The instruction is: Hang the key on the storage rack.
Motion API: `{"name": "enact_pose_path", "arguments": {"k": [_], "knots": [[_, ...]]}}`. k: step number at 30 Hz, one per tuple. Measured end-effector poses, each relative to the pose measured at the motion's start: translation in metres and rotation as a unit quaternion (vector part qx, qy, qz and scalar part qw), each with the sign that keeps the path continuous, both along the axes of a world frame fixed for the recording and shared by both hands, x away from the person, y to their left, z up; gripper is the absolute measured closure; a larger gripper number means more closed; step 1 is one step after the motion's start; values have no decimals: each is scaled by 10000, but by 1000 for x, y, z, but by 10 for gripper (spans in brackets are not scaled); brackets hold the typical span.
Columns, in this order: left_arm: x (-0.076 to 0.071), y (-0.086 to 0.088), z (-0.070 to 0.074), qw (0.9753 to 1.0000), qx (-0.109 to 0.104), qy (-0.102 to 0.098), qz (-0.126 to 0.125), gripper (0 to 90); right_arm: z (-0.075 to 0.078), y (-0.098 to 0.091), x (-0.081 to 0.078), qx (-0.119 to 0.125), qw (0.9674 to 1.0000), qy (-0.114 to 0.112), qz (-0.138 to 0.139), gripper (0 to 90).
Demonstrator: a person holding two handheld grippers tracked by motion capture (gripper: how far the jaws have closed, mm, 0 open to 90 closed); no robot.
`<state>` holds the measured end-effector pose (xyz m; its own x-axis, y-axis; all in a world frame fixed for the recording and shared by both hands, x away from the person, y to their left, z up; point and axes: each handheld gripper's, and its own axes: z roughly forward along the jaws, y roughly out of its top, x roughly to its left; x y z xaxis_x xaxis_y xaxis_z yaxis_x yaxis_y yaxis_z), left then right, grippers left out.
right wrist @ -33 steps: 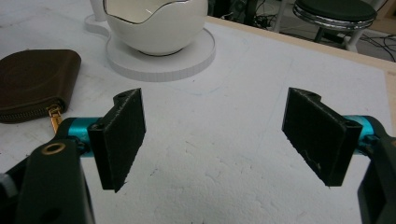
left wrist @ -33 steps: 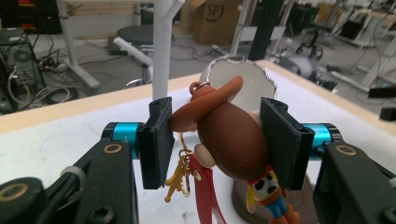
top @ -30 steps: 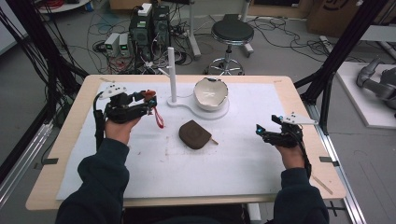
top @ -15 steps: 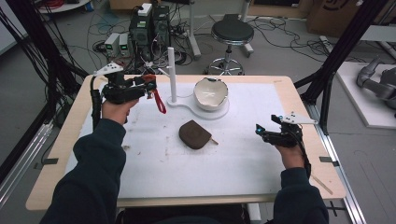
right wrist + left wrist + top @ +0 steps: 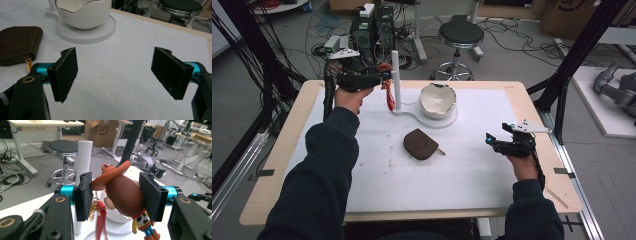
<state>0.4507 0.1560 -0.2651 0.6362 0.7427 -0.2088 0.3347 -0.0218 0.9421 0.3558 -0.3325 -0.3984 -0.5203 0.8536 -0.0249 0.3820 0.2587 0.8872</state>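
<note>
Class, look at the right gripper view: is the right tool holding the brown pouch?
No: the right tool stands open over bare table, with the brown pouch lying apart.

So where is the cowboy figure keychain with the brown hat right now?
The cowboy keychain is clamped in the left gripper, raised at the table's far left beside the white post.

The right tongs (image 5: 113,75) stand wide apart over bare white tabletop (image 5: 130,82) (nothing between the pads). Beyond them, up and to their left, sits a white egg-shaped bowl (image 5: 83,12) on a round white base (image 5: 100,31); a brown zip pouch (image 5: 18,43) lies far left.
</note>
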Motion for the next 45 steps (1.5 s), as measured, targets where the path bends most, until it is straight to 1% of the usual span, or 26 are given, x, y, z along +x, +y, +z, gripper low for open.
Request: {"name": "enact_pose_path", "arguments": {"k": [2, 4, 8, 11, 14, 17, 21, 23, 26, 29, 31, 34, 35, 36, 39, 42, 45], "knots": [[4, -4, 1, 10000, 49, 30, 49, 461, 0, 0, 0, 7, 10000, 9, 6, 217], [8, -7, 1, 10000, 13, 41, 62, 461, 0, -1, 0, 10, 10000, -1, 4, 217], [15, -11, 1, 9999, 84, 50, 129, 461, 0, -2, -1, 24, 10000, 7, -1, 217], [19, -11, 1, 9997, 91, 80, 205, 460, 0, -2, -1, 9, 10000, -5, 0, 218], [24, -9, -2, 9995, 32, 100, 285, 460, 0, -2, -1, 13, 10000, 7, -4, 217], [27, -8, -5, 9995, 41, 166, 282, 460, -1, -2, -1, 10, 10000, 26, -11, 217], [29, -7, -11, 9993, 1, 178, 336, 460, -1, -3, -1, 1, 10000, 28, -8, 217], [28, -5, -15, 9991, 9, 196, 364, 460, -2, -3, -1, -10, 10000, 41, -8, 217], [26, 1, -22, 9988, -45, 206, 433, 459, -2, -3, -1, -4, 10000, 26, -1, 217], [23, 10, -31, 9982, -91, 261, 533, 458, -2, -3, -1, -11, 10000, 43, -5, 217], [21, 15, -37, 9980, -64, 299, 560, 458, -2, -2, -2, -11, 10000, 50, -7, 217], [16, 19, -50, 9979, 35, 386, 516, 458, -2, -1, -1, -35, 10000, 48, 7, 218], [16, 19, -52, 9979, 46, 403, 509, 458, -2, -1, -1, -49, 10000, 55, 1, 217], [13, 21, -59, 9978, 73, 441, 486, 458, -2, -1, -1, -56, 10000, 35, 10, 217], [8, 20, -70, 9980, 117, 498, 368, 459, -2, 0, -1, -71, 10000, 62, 6, 218], [1, 13, -75, 9986, 184, 405, 278, 458, -3, 1, -2, -109, 9999, 73, 15, 217], [-3, 7, -75, 9988, 262, 323, 261, 455, -3, 2, -2, -105, 9999, 94, 13, 217]]}}
